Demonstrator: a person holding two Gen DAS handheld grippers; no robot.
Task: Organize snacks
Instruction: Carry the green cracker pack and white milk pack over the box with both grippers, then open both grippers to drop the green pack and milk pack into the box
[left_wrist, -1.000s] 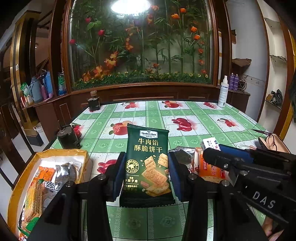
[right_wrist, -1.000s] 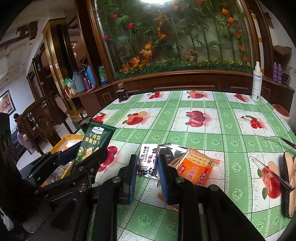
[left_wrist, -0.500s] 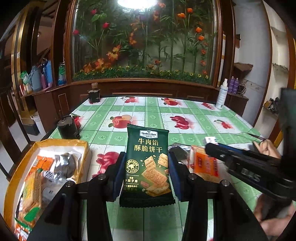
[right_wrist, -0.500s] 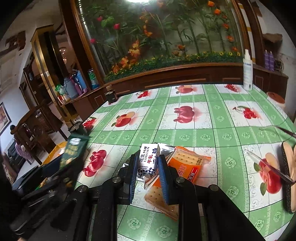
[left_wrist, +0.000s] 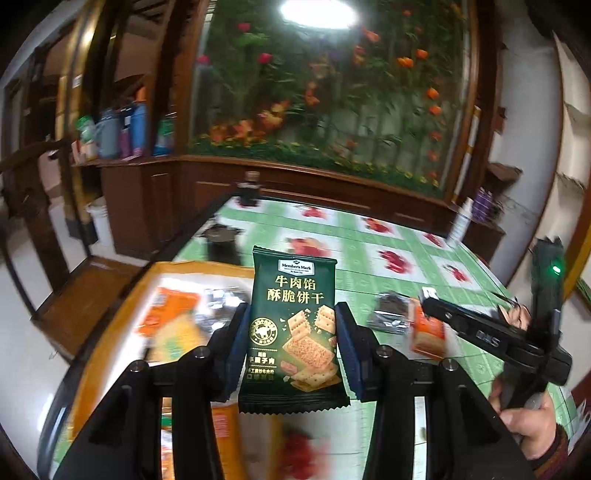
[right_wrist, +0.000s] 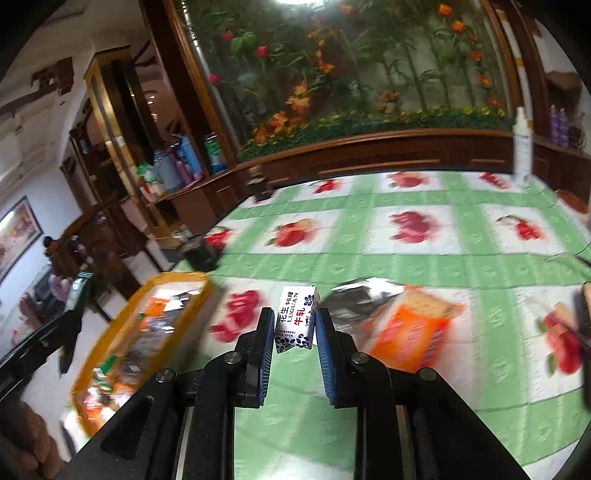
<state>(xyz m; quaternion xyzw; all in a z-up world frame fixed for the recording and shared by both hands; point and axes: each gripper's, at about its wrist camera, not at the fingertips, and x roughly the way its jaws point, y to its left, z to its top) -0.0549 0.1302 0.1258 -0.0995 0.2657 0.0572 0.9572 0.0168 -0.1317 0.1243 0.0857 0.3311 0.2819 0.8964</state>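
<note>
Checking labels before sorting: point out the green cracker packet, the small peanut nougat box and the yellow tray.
green cracker packet (left_wrist: 293, 325), left wrist view, printed front
peanut nougat box (right_wrist: 295, 317), right wrist view, white front face
yellow tray (right_wrist: 184, 277), right wrist view, far rim

Green fruit-print tablecloth (right_wrist: 424, 266); dark wood cabinetry (left_wrist: 332, 192); glass-fronted flower display (left_wrist: 332, 103); bright ceiling light (left_wrist: 317, 14).

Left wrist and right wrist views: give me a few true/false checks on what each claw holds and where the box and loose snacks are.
1. The left claw grips a dark green cracker packet. True.
2. The right claw is empty. False: it is shut on a small white candy packet.
3. The yellow box is empty. False: it already holds snacks.
4. An orange cracker packet lies on the tablecloth. True.
</note>
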